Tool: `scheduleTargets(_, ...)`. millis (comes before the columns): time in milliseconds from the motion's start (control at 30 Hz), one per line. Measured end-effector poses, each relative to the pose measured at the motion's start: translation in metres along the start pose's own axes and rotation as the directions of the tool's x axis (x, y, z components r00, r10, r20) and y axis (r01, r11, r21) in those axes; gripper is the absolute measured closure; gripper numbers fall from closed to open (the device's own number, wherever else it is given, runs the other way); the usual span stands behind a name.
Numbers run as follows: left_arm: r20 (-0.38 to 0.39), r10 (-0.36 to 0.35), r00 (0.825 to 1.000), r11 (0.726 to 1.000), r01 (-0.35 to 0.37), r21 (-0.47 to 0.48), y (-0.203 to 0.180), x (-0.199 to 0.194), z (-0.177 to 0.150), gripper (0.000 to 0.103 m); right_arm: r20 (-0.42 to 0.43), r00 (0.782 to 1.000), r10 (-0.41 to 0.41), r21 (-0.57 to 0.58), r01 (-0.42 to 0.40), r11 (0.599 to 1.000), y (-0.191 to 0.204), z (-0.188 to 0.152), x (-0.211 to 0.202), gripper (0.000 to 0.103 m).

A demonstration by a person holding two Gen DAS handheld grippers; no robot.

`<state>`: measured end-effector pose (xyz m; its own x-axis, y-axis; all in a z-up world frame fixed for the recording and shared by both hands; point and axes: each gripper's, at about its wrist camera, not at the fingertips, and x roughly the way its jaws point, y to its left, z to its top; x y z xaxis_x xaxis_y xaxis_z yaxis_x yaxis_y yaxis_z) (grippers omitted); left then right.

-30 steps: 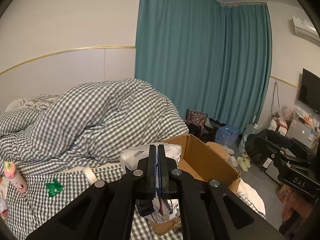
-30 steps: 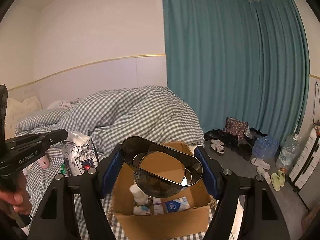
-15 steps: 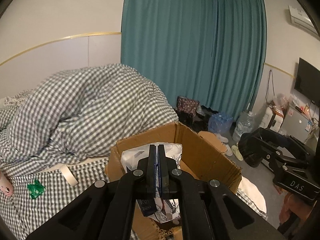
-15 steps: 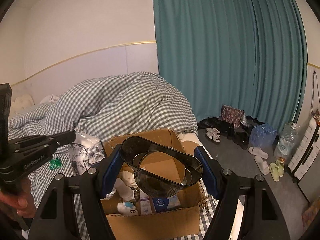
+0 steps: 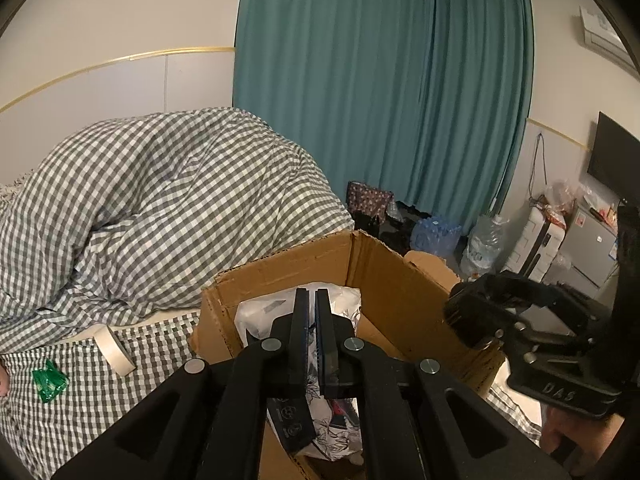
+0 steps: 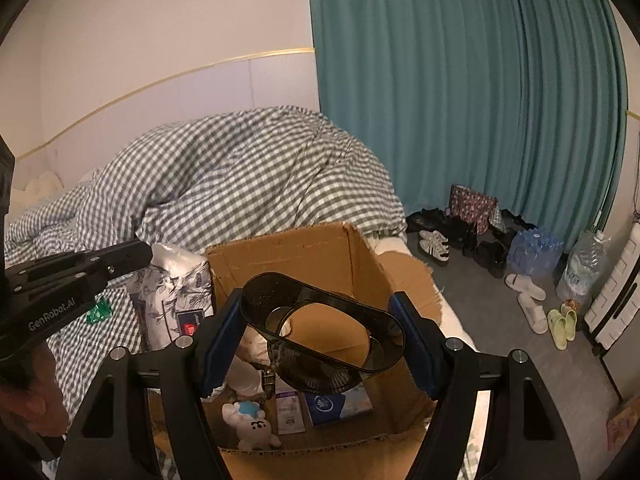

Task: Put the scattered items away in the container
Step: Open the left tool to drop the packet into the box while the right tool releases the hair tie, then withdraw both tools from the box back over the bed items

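Over the box (image 6: 304, 248), left gripper (image 5: 311, 300) pinches a bag (image 5: 340, 304); right gripper (image 6: 320, 330) squeezes a dark bowl (image 6: 320, 320).

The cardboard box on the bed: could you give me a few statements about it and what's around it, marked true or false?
1. The left gripper is shut on a white printed bag. True.
2. The right gripper holds a red mug. False: it is a dark oval container.
3. The cardboard box is empty. False: a plush toy and packets lie inside.
4. A tape roll lies on the checked bedding. True.
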<state>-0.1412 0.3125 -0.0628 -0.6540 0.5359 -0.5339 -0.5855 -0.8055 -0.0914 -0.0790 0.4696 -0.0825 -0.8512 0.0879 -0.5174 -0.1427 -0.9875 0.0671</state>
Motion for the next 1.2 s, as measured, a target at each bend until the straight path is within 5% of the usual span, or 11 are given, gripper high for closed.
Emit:
scheduleTargets(167,-0.037,-0.008,0.999,1.0,0.008,-0.011,0.005,0.019,-0.004,0.084,-0.02,1.0,0.007,0.002,-0.007,1.0,-0.001,-0.004,0.014,0.032)
scheduleTargets(300,-0.045,-0.003,0.999,1.0,0.002,-0.023,0.008,0.027,-0.008,0.054,-0.032,0.999,0.01,0.003,-0.009,1.0,-0.002,-0.007,0.023,0.032)
scheduleTargets(533,-0.05,0.015,0.999,0.999,-0.017,-0.034,0.016,0.03,-0.013,0.041,-0.065,0.998,0.017,-0.002,-0.017,1.0,0.001,-0.014,0.039,0.032)
scheduleTargets(933,-0.062,0.026,0.998,0.998,-0.029,-0.049,0.027,0.026,-0.017,0.04,-0.151,0.988,-0.006,-0.029,0.001,1.0,0.009,-0.024,0.056,0.031)
scheduleTargets(1000,-0.058,0.028,0.998,0.998,-0.031,-0.046,0.027,0.022,-0.016,0.04,-0.141,0.99,-0.007,-0.032,0.002,0.999,0.01,-0.023,0.051,0.029)
scheduleTargets(1067,-0.052,0.029,0.998,0.998,-0.031,-0.046,0.027,0.018,-0.015,0.04,-0.116,0.993,-0.012,-0.033,0.008,0.999,0.012,-0.019,0.043,0.013)
scheduleTargets(1200,-0.035,0.033,0.999,0.998,-0.035,-0.046,0.027,0.006,-0.011,0.04,-0.035,0.999,-0.019,-0.03,0.017,0.999,0.013,-0.008,0.02,0.011)
